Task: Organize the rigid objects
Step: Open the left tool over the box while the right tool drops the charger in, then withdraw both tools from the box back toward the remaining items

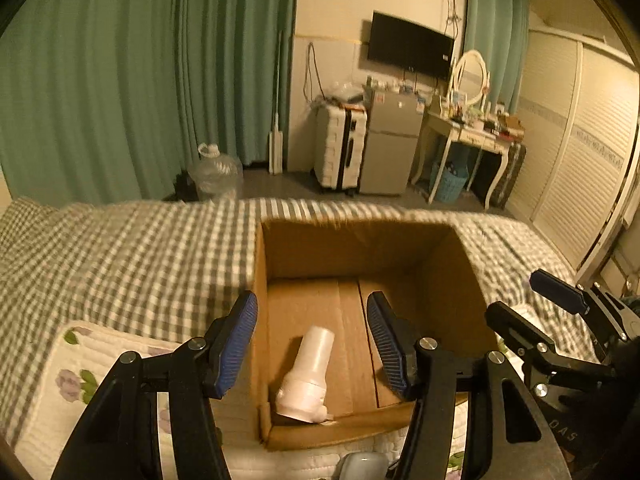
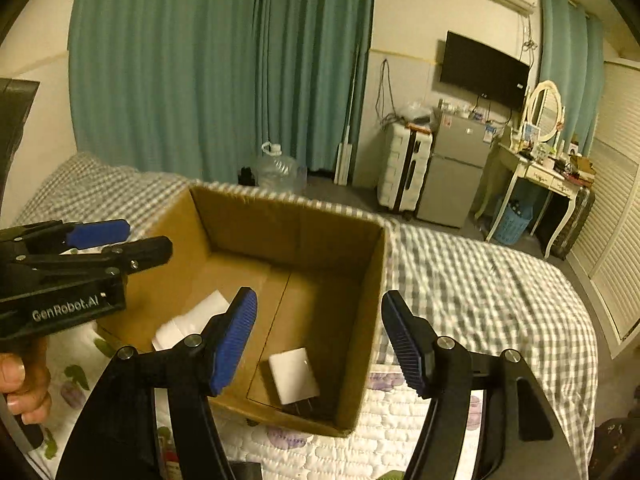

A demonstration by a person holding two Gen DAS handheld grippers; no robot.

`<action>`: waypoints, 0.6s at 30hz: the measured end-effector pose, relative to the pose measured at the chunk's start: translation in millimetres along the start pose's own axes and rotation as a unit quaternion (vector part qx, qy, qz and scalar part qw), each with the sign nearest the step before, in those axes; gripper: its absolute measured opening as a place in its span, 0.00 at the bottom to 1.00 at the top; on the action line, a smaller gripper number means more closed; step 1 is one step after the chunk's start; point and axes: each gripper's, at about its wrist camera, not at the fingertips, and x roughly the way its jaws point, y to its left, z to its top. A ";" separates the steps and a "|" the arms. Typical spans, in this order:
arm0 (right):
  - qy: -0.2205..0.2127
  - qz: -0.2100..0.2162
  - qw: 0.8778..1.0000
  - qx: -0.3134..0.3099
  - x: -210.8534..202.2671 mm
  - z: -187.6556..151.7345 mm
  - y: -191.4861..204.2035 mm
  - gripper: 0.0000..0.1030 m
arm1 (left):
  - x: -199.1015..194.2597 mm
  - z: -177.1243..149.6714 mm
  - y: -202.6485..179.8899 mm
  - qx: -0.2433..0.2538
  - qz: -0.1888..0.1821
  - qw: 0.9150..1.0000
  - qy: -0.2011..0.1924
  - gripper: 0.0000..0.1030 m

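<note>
Open cardboard box (image 1: 360,248) on a bed, holding two white things. A white bottle (image 1: 308,372) lies on its side on the box floor, neck toward 12 o'clock and base toward 6 o'clock, near the box's left wall in the left wrist view. A white charger (image 2: 294,374) (prongs toward the near wall) lies on the floor at the near right corner in the right wrist view, apart from the bottle (image 2: 192,320), which shows at 9 o'clock of it behind a blue pad.

Left gripper (image 1: 312,340): jaws wide, nothing between the pads; the bottle lies below the gap, untouched. Right gripper (image 2: 318,340): jaws wide, nothing gripped; the charger lies below the gap, clear of both pads. Each gripper also appears in the other's view, the right gripper (image 1: 532,300) at 3 o'clock and the left gripper (image 2: 136,240) at 9 o'clock, a hand (image 2: 24,384) on its handle.

The box stands partly on a floral quilted pad (image 1: 80,360) over the checked bedcover (image 1: 140,248). Beyond the bed: green curtains (image 1: 120,80), a water jug (image 1: 216,172), a suitcase (image 1: 340,148), a small fridge (image 1: 392,144), a wall screen (image 1: 410,46) and a white desk (image 1: 468,136) with an oval mirror (image 1: 472,76).
</note>
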 end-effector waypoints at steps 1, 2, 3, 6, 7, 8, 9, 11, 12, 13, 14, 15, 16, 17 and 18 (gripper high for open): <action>-0.006 -0.001 1.000 0.003 -7.5 3.3 -1.0 0.63 | -8.8 3.4 1.1 -0.002 -0.001 1.000 -0.008 0.58; -0.013 -0.003 1.000 0.006 -14.9 6.6 -1.1 0.63 | -15.6 6.6 3.4 -0.003 -0.002 1.000 -0.015 0.58; -0.019 -0.004 1.000 0.008 -22.6 9.0 -1.6 0.64 | -26.8 9.1 4.2 -0.004 -0.003 1.000 -0.024 0.58; -0.041 -0.010 0.999 0.011 -47.9 16.9 0.6 0.74 | -52.5 12.8 5.9 -0.006 -0.004 0.999 -0.047 0.58; -0.052 -0.013 0.998 0.010 -60.8 19.6 1.8 0.75 | -62.8 14.2 6.3 -0.006 -0.005 0.998 -0.054 0.58; -0.060 -0.013 0.998 0.008 -70.4 21.0 0.9 0.78 | -71.9 15.4 6.0 -0.005 -0.006 0.998 -0.061 0.58; -0.072 -0.014 0.997 0.007 -82.9 23.0 1.9 0.80 | -79.6 16.6 5.4 -0.004 -0.007 0.998 -0.065 0.58; -0.090 -0.016 0.996 0.007 -102.2 26.9 3.6 0.87 | -96.9 18.4 5.7 -0.003 -0.004 0.997 -0.074 0.58; -0.098 -0.019 0.995 0.009 -111.8 27.6 4.9 0.90 | -102.7 18.4 5.0 -0.003 -0.003 0.997 -0.077 0.58; -0.107 -0.021 0.994 0.013 -124.0 28.8 5.2 0.90 | -110.9 18.9 5.4 -0.004 -0.003 0.997 -0.081 0.58; -0.111 -0.020 0.993 0.014 -130.6 31.6 5.0 0.90 | -117.8 19.0 5.6 -0.004 -0.004 0.996 -0.085 0.58; -0.116 -0.019 0.993 0.016 -140.3 32.9 5.8 0.91 | -125.6 19.1 4.4 -0.004 -0.005 0.996 -0.090 0.58; -0.122 -0.017 0.992 0.017 -151.3 34.3 6.5 0.91 | -134.3 19.4 4.2 -0.002 -0.005 0.995 -0.096 0.58; -0.126 -0.017 0.992 0.016 -159.1 35.5 8.1 0.93 | -141.7 19.3 3.8 -0.002 -0.004 0.995 -0.101 0.58; -0.131 -0.017 0.991 0.015 -167.7 36.5 9.3 0.95 | -149.0 19.3 4.0 -0.002 -0.002 0.994 -0.106 0.58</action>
